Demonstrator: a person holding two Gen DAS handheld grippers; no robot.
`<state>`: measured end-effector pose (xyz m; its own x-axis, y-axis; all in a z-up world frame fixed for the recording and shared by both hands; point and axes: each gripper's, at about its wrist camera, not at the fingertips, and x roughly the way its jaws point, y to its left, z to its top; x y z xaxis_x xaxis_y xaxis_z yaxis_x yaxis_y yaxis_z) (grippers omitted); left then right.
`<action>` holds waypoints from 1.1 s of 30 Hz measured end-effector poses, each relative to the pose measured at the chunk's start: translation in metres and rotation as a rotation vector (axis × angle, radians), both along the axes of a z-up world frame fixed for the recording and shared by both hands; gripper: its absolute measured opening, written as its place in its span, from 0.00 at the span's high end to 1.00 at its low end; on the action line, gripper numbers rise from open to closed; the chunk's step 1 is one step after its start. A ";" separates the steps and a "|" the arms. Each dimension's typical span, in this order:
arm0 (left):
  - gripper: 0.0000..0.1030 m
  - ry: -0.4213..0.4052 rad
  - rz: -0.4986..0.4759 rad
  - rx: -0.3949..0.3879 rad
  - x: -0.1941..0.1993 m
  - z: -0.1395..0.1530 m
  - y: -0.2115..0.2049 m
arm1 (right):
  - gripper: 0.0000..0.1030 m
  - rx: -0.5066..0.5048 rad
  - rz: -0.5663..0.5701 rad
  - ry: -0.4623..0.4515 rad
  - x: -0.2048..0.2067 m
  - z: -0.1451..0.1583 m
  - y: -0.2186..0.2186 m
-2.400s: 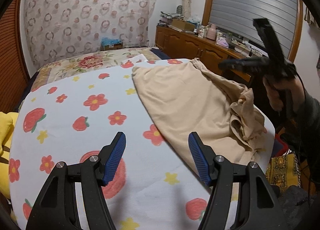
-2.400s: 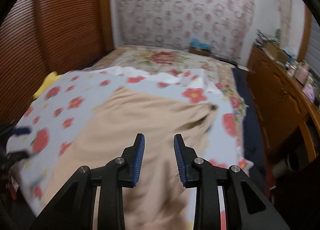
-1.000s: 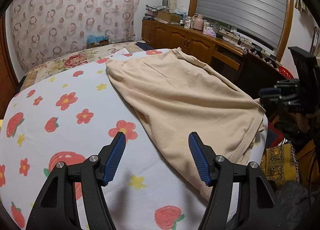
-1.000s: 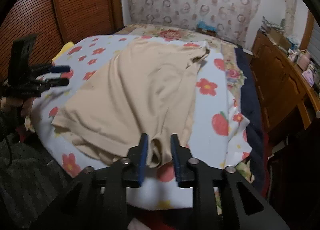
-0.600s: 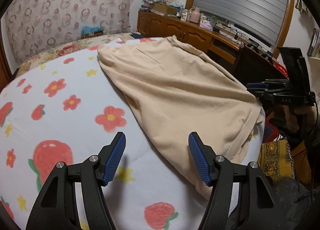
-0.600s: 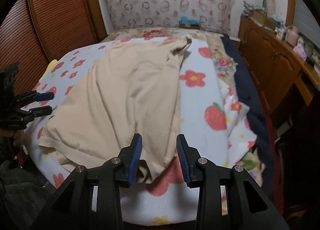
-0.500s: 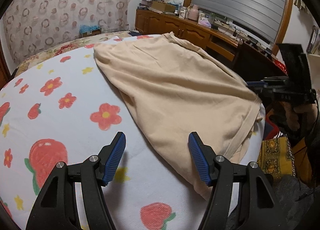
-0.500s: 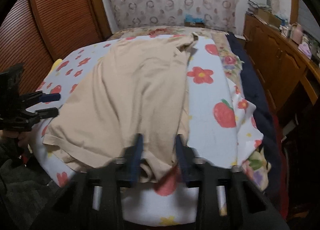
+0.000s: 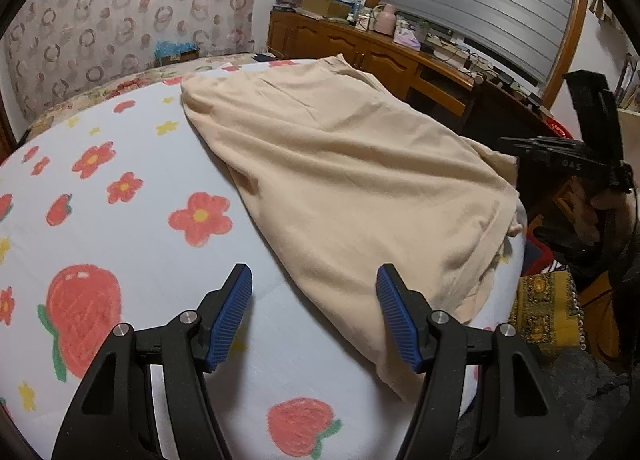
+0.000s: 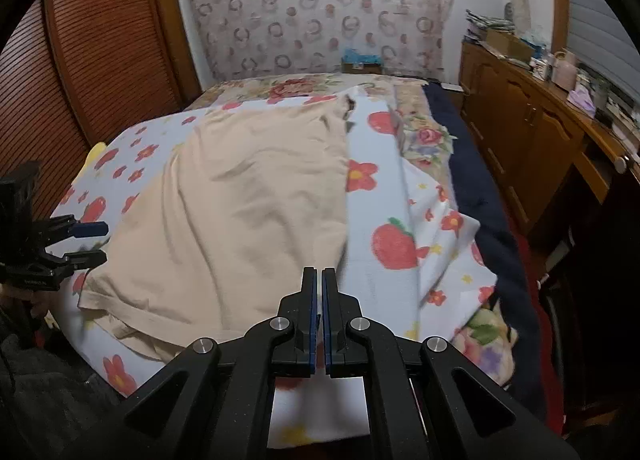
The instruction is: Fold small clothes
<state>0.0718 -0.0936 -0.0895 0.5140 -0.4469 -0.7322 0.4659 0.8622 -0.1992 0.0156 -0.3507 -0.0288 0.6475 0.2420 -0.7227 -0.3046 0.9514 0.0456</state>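
Beige garment point(image 9: 352, 164) lies spread flat on flower-and-strawberry sheet point(image 9: 120, 228), toward sheet's cabinet-side half, hem at near edge. Left gripper point(image 9: 316, 312) hovers over garment's near corner, jaws apart, having just narrowed slightly, nothing pinched; right pad above fabric edge, left pad above bare sheet. Right gripper point(image 10: 319, 292) at garment's other near corner, jaws together; whether fabric is pinched, cannot tell. Wooden cabinet point(image 10: 532, 128) beyond garment's far side.

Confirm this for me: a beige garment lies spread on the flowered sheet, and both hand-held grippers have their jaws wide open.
Not quite. The beige garment does lie on the flowered sheet, but only the left hand-held gripper is open. The right wrist view shows the right hand-held gripper with its jaws shut.
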 end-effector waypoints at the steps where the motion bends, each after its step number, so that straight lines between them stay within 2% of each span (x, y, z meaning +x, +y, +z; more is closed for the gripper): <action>1: 0.44 0.007 -0.009 -0.010 -0.001 0.000 0.000 | 0.96 -0.001 0.004 0.003 0.003 0.001 0.001; 2: 0.49 0.014 -0.015 -0.015 -0.002 -0.001 -0.001 | 0.94 -0.006 0.008 0.007 0.005 -0.001 0.002; 3: 0.50 0.018 -0.020 -0.017 -0.003 -0.002 -0.002 | 0.87 -0.012 0.009 0.010 0.014 0.000 0.003; 6: 0.54 0.019 -0.026 -0.013 -0.006 -0.002 -0.004 | 0.59 -0.043 -0.015 0.009 0.022 -0.003 0.002; 9: 0.54 0.024 -0.032 -0.012 -0.008 -0.004 -0.007 | 0.55 -0.050 0.009 0.018 0.023 -0.005 0.008; 13: 0.54 0.028 -0.032 -0.017 -0.010 -0.005 -0.007 | 0.45 -0.022 0.022 0.051 0.031 -0.014 0.012; 17: 0.54 0.032 -0.032 -0.027 -0.011 -0.005 -0.008 | 0.43 -0.011 0.014 0.088 0.038 -0.025 0.013; 19: 0.74 0.041 -0.074 -0.043 -0.013 -0.006 -0.011 | 0.42 0.003 0.013 0.083 0.037 -0.024 0.013; 21: 0.88 0.033 -0.081 -0.037 -0.013 -0.006 -0.013 | 0.42 0.016 0.018 0.083 0.037 -0.023 0.013; 23: 0.91 0.009 -0.075 -0.043 -0.015 0.000 -0.011 | 0.42 0.032 0.030 0.094 0.039 -0.022 0.013; 26: 0.91 -0.036 -0.043 -0.093 -0.019 0.017 0.000 | 0.42 0.065 0.046 0.097 0.038 -0.017 0.013; 29: 0.91 -0.038 -0.027 -0.066 -0.019 0.019 0.005 | 0.42 0.075 0.046 0.072 0.031 -0.008 0.014; 33: 0.91 -0.016 -0.019 -0.057 -0.016 0.012 0.004 | 0.37 -0.003 0.011 0.063 0.026 -0.012 0.020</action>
